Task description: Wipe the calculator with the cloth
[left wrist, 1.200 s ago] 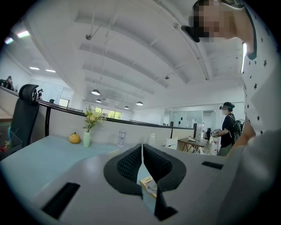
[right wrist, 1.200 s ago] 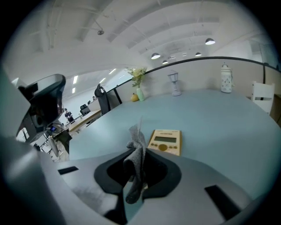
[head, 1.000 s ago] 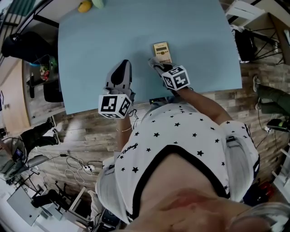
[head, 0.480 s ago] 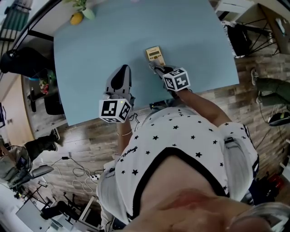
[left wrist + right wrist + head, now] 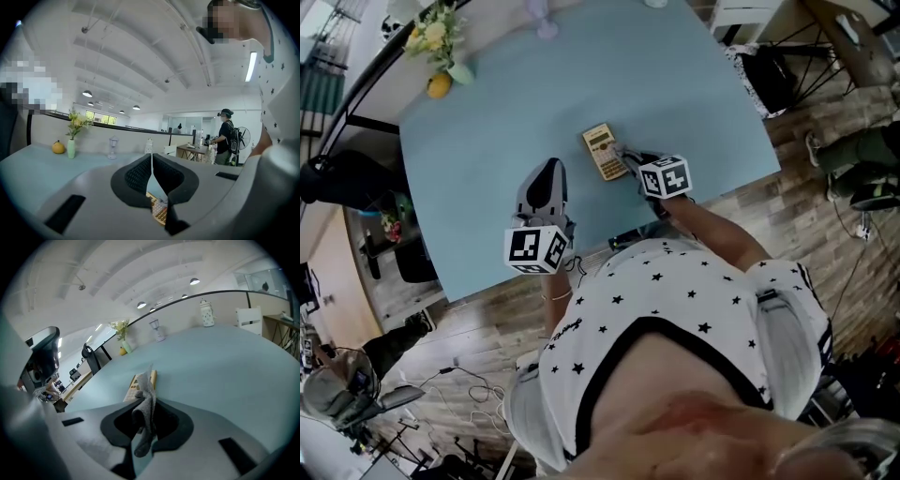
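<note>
Operator: How far along?

Spotter: You're gripping the cloth (image 5: 147, 401) in your right gripper (image 5: 630, 159), jaws clamping a gathered fold, and its free end is touching the calculator's (image 5: 603, 151) near end. As I'm reading it, the wipe is only getting going. The display and most keys beyond the cloth are lying uncovered, so nearly the whole face is waiting for a pass (no dirt is showing either way).

Operator: And the left?

Spotter: Your left gripper (image 5: 547, 171) is being held to the calculator's left, near but apart. Its jaws are meeting at the tips with nothing between them, so it isn't steadying anything.

Operator: Which way is it lying?

Spotter: It's lying flat on the table (image 5: 478, 122), face up. Its long axis is running away from you, the far end leaning a little to your left. The display end is pointing away and the key end is facing your right gripper. I'm judging you'll be stroking along that axis, away from the calculator's near end.
</note>
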Motion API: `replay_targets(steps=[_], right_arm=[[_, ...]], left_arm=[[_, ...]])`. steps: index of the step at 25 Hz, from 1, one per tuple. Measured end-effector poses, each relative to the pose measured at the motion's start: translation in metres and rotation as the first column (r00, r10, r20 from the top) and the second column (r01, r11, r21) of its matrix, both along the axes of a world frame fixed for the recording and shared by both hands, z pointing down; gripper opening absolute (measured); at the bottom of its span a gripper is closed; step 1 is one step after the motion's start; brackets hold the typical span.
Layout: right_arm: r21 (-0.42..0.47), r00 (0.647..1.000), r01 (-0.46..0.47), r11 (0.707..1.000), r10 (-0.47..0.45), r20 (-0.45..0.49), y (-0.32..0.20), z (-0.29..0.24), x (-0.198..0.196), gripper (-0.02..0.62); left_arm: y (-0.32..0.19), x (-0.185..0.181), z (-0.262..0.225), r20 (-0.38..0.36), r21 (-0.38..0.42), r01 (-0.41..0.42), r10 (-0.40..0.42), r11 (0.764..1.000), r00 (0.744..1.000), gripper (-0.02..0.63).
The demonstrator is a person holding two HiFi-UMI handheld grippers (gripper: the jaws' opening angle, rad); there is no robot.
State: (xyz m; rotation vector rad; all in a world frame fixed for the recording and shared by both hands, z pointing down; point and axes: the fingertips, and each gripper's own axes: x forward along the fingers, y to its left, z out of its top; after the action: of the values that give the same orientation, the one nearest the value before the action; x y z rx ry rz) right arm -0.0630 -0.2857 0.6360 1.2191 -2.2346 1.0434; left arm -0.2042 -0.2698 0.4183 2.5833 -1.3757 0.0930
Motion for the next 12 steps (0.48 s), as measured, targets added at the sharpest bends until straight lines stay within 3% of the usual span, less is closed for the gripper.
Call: replay_targets(steps=[7, 12], right_arm=[[-0.045, 0.999, -0.035, 0.998, 0.035, 0.003, 0.004, 0.013, 0.013, 0.044], [0.009, 0.997, -0.074, 0.997, 0.074, 0.023, -0.01, -0.008, 0.023, 0.044]], left_arm=[[-0.008, 0.009, -0.003, -0.005, 0.008, -0.026, 0.026, 1.0, 1.0, 0.035], [-0.011, 0.014, -0.004, -0.021, 0.008, -0.04, 0.04, 0.999, 0.999, 0.035]])
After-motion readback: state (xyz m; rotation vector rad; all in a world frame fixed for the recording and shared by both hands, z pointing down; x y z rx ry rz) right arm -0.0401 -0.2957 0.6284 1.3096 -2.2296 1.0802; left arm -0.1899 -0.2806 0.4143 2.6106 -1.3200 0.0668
